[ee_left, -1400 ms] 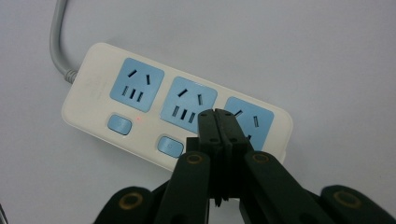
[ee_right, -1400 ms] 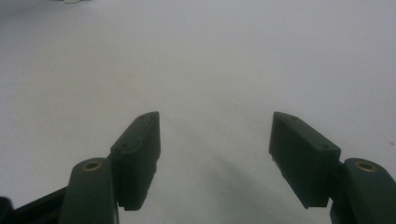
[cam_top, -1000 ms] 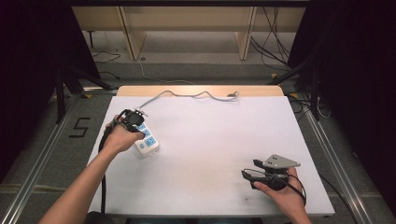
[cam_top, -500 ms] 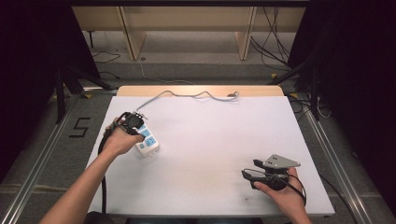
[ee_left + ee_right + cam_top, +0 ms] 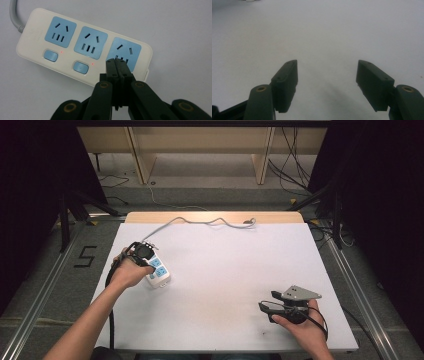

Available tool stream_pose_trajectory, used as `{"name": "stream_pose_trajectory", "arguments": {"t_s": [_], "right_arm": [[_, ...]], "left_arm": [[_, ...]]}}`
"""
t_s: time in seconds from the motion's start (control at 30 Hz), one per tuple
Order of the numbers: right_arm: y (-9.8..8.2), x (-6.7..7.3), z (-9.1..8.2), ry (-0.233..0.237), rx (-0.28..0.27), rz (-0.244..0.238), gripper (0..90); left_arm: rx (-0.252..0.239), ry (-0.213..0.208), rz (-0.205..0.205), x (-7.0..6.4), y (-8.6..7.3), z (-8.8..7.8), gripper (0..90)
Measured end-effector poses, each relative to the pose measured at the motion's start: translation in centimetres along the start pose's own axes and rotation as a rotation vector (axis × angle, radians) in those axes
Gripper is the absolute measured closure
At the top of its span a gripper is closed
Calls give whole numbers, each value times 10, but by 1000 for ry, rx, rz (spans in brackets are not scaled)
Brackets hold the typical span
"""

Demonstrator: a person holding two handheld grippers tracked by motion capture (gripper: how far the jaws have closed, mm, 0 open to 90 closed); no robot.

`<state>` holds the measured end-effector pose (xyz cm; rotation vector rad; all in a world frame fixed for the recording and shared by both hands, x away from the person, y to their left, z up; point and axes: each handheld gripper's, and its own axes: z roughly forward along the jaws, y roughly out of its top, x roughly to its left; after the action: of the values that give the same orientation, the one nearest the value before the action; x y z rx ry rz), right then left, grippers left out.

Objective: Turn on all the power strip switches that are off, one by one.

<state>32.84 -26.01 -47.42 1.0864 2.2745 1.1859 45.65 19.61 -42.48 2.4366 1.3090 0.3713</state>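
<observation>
The work in hand is on a white power strip with three blue sockets and a blue switch below each of the first two. In the high view it lies on the white table toward 9 o'clock, its grey cord running off toward 12 o'clock along the far edge.

The left gripper stands over the strip with its jaws clenched together on nothing, used as a single blunt tip. In the left gripper view that tip sits at the lower edge of the third socket, right where a third switch would be by the pattern of the other two; the jaws hide that spot, so contact cannot be told for sure. Small red lamps glow beside the first switch and the second switch, so those two appear to be already on. By that reading, the last switch is being pressed now or is about to be, and the job is close to its end.

The right gripper rests well apart, near 5 o'clock on the table, its jaws spread wide over bare tabletop and holding nothing; it takes no part in this step.

What is left, as far as can be judged: a firm push on the third switch, then lifting the tip away.
</observation>
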Motion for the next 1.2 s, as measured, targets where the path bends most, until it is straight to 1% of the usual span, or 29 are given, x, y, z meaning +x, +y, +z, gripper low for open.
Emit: {"name": "stream_pose_trajectory", "arguments": {"t_s": [0.07,0.3,0.37,0.4,0.47,0.53,0.67,0.77,0.83,0.9,0.93,0.97,1.0,1.07,1.1,1.13,1.17,1.2], "right_arm": [[0,0,0,0,0,0,349],[0,1,0,0,1,3,349],[0,0,1,1,1,2,349],[0,0,1,1,1,2,349],[0,0,1,0,0,3,349],[0,1,1,1,0,3,349],[0,1,0,2,0,2,349],[0,1,0,1,-1,3,349],[0,1,1,3,-1,4,349],[0,1,1,3,0,1,349],[0,1,1,4,0,2,349],[0,1,1,3,0,1,349],[0,1,1,3,0,1,349],[0,1,1,2,1,1,349],[1,1,0,1,-2,1,349],[1,1,0,2,-6,-1,349],[1,1,-1,1,-7,1,349],[0,1,-1,1,-7,3,349]], "left_arm": [[0,-2,-4,0,-1,1,897],[22,-6,5,-1,-4,7,898],[24,-1,4,-2,-5,9,898],[17,-2,-1,-1,-5,10,898],[17,-3,0,-1,-5,10,898],[26,-1,9,-1,-5,10,898],[40,25,12,-2,-6,10,899],[37,7,8,1,-7,11,899],[30,-1,-7,2,-8,11,899],[38,5,5,1,-8,11,899],[40,14,16,-1,-7,12,899],[51,24,28,-3,-6,13,899],[51,34,32,-4,-6,13,899],[50,27,11,-3,-6,13,899],[49,25,18,-2,-6,13,900],[48,18,15,-3,-7,12,900],[50,4,16,-3,-7,12,899],[22,-5,12,-4,-8,11,899]]}}
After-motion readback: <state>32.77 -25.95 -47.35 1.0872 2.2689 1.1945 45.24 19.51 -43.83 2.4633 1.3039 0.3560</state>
